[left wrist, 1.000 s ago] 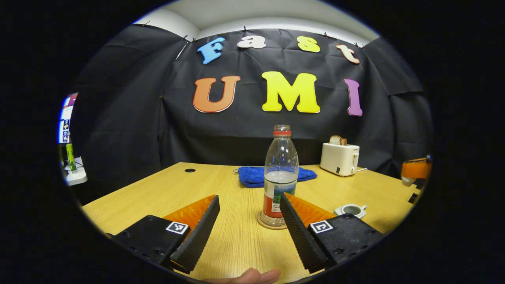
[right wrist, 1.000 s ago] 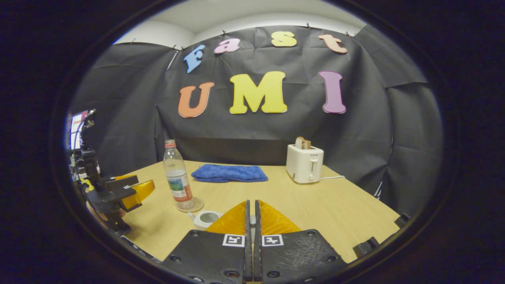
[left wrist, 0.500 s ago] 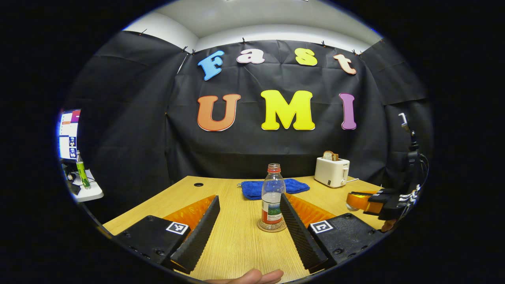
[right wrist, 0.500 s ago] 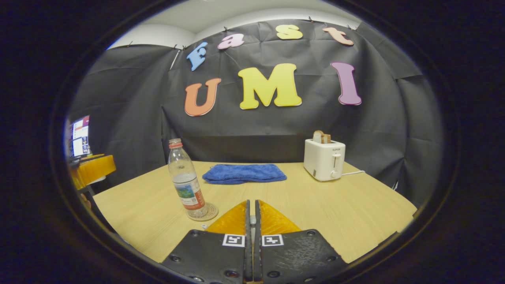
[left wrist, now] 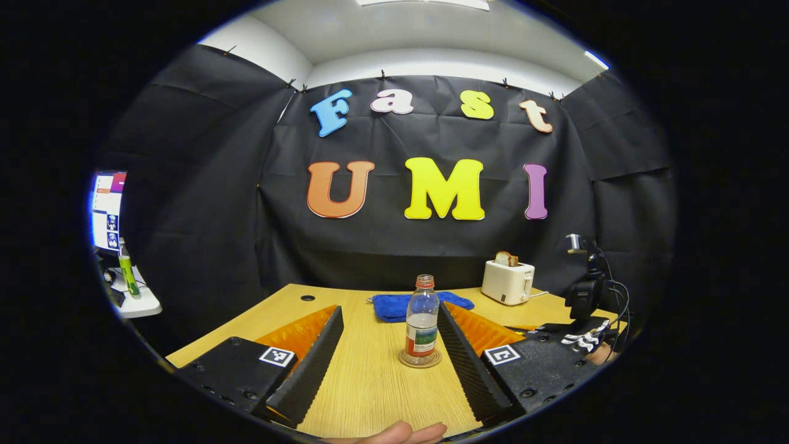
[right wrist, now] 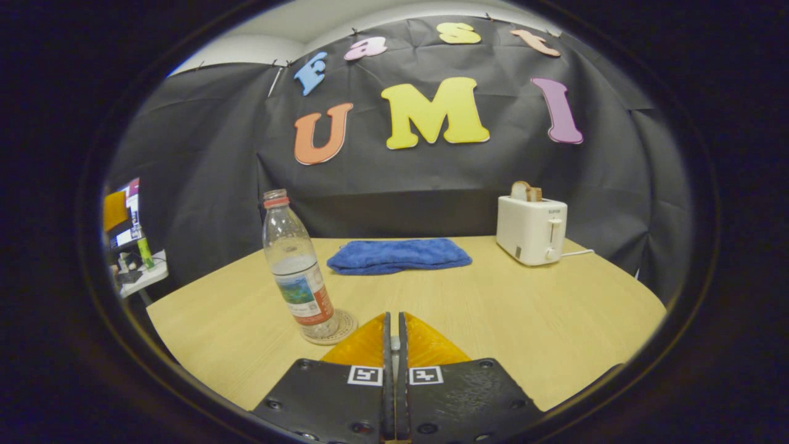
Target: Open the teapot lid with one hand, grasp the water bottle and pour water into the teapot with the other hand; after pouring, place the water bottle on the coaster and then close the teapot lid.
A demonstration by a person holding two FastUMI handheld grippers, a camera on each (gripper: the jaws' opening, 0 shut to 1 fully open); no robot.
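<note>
1. The water bottle (left wrist: 422, 320) stands upright on the round coaster (left wrist: 420, 359), long axis straight up, neck and open-looking top pointing at the ceiling. It's mid-worktop (left wrist: 370, 382), with the blue cloth (left wrist: 407, 305) behind it and the toaster (left wrist: 507, 281) far right.
2. In the left gripper view, the left gripper (left wrist: 388, 364) is spread wide with nothing between its fingers, and the bottle sits dead ahead, a bit farther out, nearer its right finger.
3. In the right gripper view, the right gripper (right wrist: 394, 345) is pressed together. I can't tell if anything thin is pinched there. The water bottle (right wrist: 296, 271) and coaster (right wrist: 336, 330) lie just left of its fingertips, so that hand looks closer to it.
4. The teapot isn't something I can place right now, so which way its spout or lid faces is anyone's guess.
5. My read: bottle's parked on the coaster, so the lid step hinges on finding the pot near the right hand.
</note>
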